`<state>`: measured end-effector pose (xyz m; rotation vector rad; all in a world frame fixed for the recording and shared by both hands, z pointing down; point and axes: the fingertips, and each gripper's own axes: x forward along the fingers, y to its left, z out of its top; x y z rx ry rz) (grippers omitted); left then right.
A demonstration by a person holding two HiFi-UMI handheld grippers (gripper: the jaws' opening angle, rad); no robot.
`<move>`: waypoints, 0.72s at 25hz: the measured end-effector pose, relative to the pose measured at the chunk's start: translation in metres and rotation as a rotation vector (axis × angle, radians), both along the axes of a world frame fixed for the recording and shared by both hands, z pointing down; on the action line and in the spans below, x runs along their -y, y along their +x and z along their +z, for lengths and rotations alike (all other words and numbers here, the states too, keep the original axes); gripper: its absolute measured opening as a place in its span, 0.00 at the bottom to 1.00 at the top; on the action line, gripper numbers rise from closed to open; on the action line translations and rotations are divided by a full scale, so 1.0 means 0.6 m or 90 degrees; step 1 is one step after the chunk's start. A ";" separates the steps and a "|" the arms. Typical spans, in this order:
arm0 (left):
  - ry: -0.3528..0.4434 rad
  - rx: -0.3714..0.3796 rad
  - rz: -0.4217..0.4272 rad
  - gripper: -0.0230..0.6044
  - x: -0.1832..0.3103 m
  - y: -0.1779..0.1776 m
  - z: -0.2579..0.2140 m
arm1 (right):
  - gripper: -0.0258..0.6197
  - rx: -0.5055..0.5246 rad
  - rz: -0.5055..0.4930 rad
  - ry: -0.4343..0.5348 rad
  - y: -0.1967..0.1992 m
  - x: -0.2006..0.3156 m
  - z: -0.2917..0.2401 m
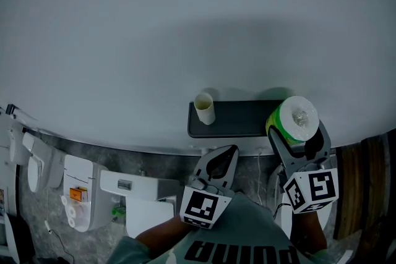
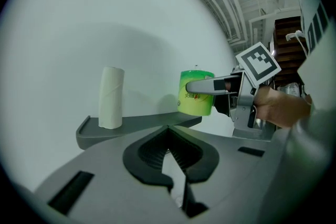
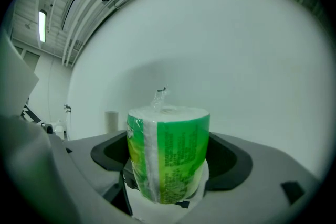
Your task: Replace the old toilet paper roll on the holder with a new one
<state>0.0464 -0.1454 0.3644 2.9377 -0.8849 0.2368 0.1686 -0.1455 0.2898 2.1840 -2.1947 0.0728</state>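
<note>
A dark shelf-like holder (image 1: pixel 241 122) is fixed to the white wall. An empty cardboard tube (image 1: pixel 205 108) stands upright at its left end. My right gripper (image 1: pixel 297 134) is shut on a new toilet paper roll (image 1: pixel 294 118) in green plastic wrap, held upright at the holder's right end. The roll (image 3: pixel 168 155) fills the right gripper view, and the tube (image 3: pixel 111 120) shows small at far left. My left gripper (image 1: pixel 230 150) hangs just below the holder's front edge, shut with nothing in it. In the left gripper view the tube (image 2: pixel 111 97) and the held roll (image 2: pixel 195 93) lie ahead.
White bathroom fixtures (image 1: pixel 93 195) stand on the grey floor at the lower left. A dark wooden panel (image 1: pixel 362 182) runs down the right edge. The person's sleeve (image 1: pixel 247 238) fills the bottom middle.
</note>
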 end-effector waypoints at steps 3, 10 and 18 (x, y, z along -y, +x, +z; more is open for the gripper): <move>-0.013 0.008 0.012 0.04 -0.004 0.008 0.008 | 0.71 0.000 0.006 -0.003 0.006 -0.003 0.006; -0.015 0.008 0.022 0.04 -0.015 0.025 0.009 | 0.71 0.006 0.022 -0.003 0.026 -0.019 0.006; -0.024 0.019 0.032 0.04 -0.006 0.029 0.028 | 0.71 0.037 0.063 -0.005 0.054 -0.024 0.025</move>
